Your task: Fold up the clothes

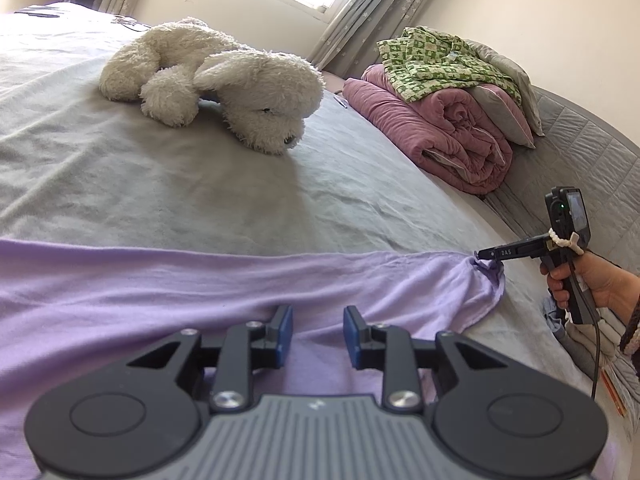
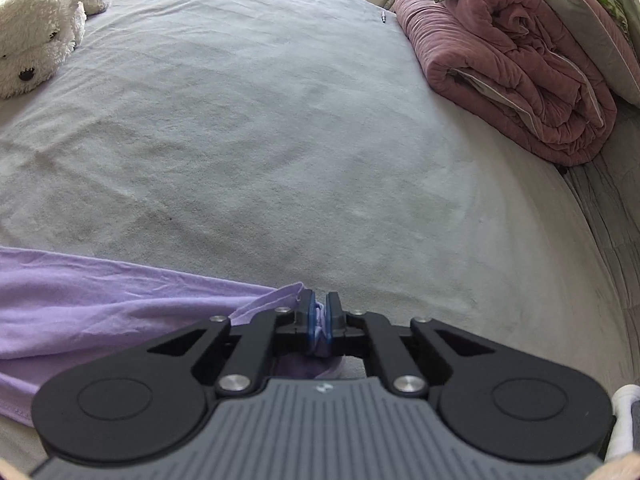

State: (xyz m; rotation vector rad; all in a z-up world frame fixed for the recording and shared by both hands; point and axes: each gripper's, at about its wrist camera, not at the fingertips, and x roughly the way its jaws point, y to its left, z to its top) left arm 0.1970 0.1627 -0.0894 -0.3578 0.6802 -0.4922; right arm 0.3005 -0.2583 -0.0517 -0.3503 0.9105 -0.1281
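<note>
Right wrist view: right gripper (image 2: 319, 320) pinching a bunched corner of the lilac garment (image 2: 100, 300) spread on the grey bed sheet (image 2: 280, 120). Left gripper (image 1: 318, 334) spread, fabric between, unpinched. Best pinch there, then lift evenly.

Bed (image 1: 200, 192) bearing garment (image 1: 160, 280), plush dog (image 1: 224, 76)

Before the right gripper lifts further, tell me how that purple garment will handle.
Probably floppy: the purple garment bunches and droops at the right gripper, which is shut on its corner. Likely light, thin knit. The rest should drag across the grey sheet, not rise flat.
</note>
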